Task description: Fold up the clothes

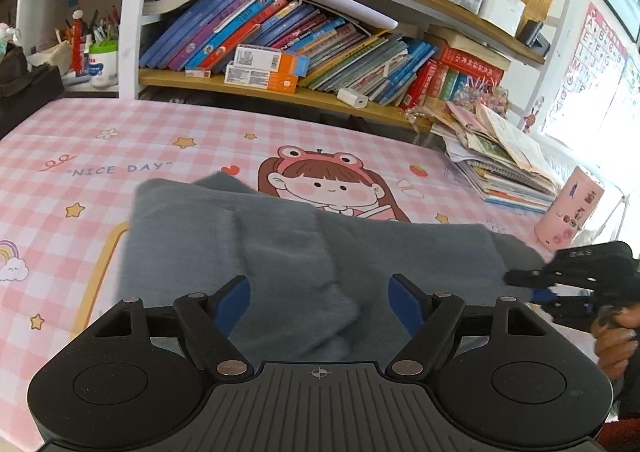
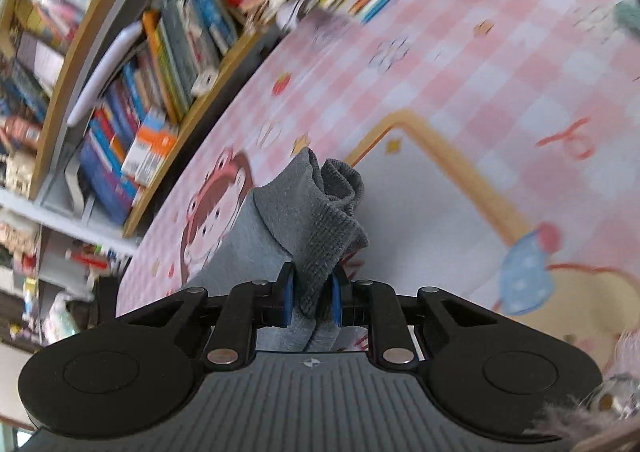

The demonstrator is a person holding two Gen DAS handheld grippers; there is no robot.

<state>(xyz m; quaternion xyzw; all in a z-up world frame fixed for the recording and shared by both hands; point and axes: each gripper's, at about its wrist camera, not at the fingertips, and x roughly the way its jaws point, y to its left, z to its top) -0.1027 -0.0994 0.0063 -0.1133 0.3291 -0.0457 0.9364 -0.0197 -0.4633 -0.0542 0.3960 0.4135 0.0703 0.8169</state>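
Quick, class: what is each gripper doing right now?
Left gripper: open, holding nothing, above the grey garment.
Right gripper: shut on the grey garment.

Garment [image 1: 304, 252]: lies on the table cover [image 1: 100, 155], directly ahead of the left gripper [image 1: 319, 302]. Right gripper [image 2: 312, 292]: at the garment's right end, cuff pinched between its fingers. Bookshelf [image 1: 280, 91]: behind the table. Stack of books [image 1: 500, 167]: far right on the table. Cup [image 1: 568, 211]: just right of the stack.
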